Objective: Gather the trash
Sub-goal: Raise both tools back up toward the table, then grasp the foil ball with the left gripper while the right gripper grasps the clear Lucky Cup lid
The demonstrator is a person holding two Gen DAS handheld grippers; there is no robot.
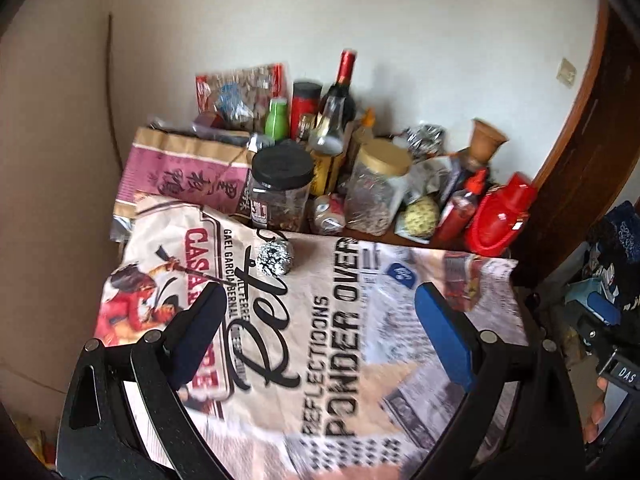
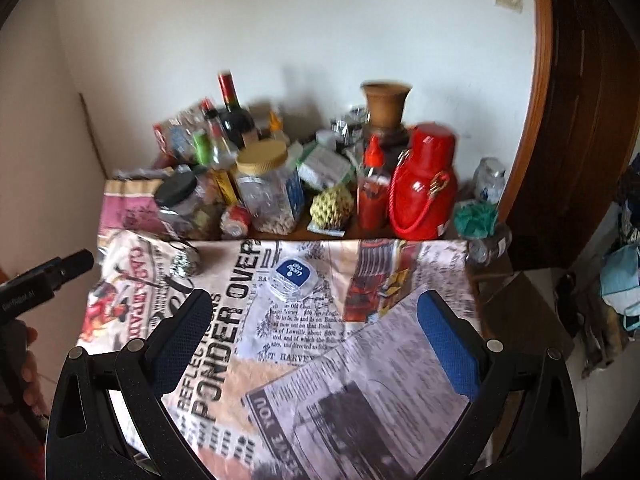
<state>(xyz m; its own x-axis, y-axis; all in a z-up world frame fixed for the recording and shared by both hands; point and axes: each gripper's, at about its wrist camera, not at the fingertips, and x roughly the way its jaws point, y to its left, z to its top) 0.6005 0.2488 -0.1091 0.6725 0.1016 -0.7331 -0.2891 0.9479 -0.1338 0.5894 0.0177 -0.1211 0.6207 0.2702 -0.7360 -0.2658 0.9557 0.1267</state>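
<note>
A crumpled foil ball (image 1: 274, 258) lies on the printed tablecloth (image 1: 340, 340), ahead and a little left of my left gripper (image 1: 320, 320), which is open and empty. It also shows in the right wrist view (image 2: 185, 263). A small clear plastic tub with a blue lid (image 2: 293, 279) lies on the tablecloth (image 2: 360, 360), just ahead of my right gripper (image 2: 316, 320), which is open and empty above the cloth. The tub shows in the left wrist view (image 1: 400, 274) too. The left gripper's tip shows at the left of the right wrist view (image 2: 68, 266).
Jars (image 1: 280, 192), bottles (image 1: 340, 92), a red flask (image 2: 424, 184), a clay pot (image 2: 386, 106) and food bags (image 1: 180, 172) crowd the back of the table against the wall. A wooden door frame (image 2: 540, 120) stands at the right. Clutter lies on the floor at the right (image 2: 620, 280).
</note>
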